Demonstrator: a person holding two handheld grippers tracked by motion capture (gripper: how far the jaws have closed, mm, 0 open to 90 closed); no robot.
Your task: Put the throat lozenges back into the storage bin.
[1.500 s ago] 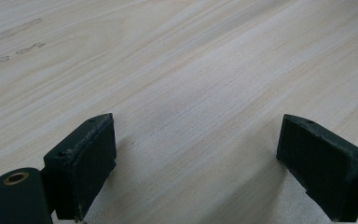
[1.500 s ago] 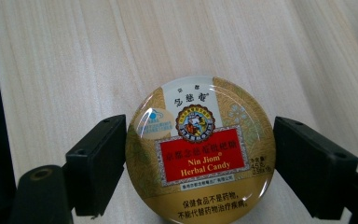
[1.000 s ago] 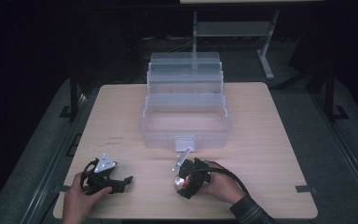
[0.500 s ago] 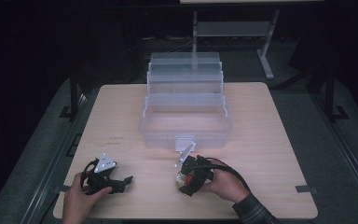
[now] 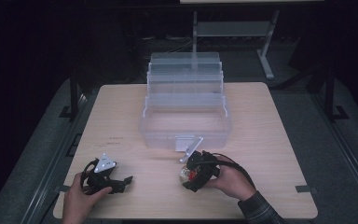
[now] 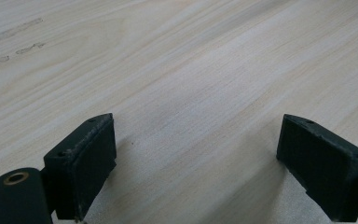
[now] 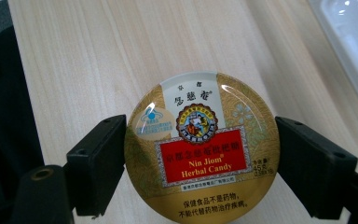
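Round gold candy tin (image 7: 203, 149), lid facing the camera in the right gripper view: red label panel reading "Nin Jiom Herbal Candy", a white band with Chinese characters at its top edge. It sits squarely between the two black jaws of the right gripper (image 7: 200, 163), one pad pressing each side of its rim (jaws closed on it, so a firm hold). Pale wood grain of the table (image 7: 98, 60) shows behind the tin.

High view: tin (image 5: 187, 174) shows as a small gold-and-red disc at the front of the right gripper (image 5: 196, 171), near the table's front edge, just in front of the clear plastic box (image 5: 185, 112).

Box: a transparent tiered organiser, lid thrown back, trays stepped up toward the rear. Its bottom compartment is open; I see nothing inside it, though clear walls and glare make this hard to judge. Front latch (image 5: 189, 147) hangs loose, close beside the right gripper.

Left gripper (image 5: 109, 177) rests at the front left, well apart from tin and box. Its jaws stand wide, bare tabletop (image 6: 191, 93) between them.
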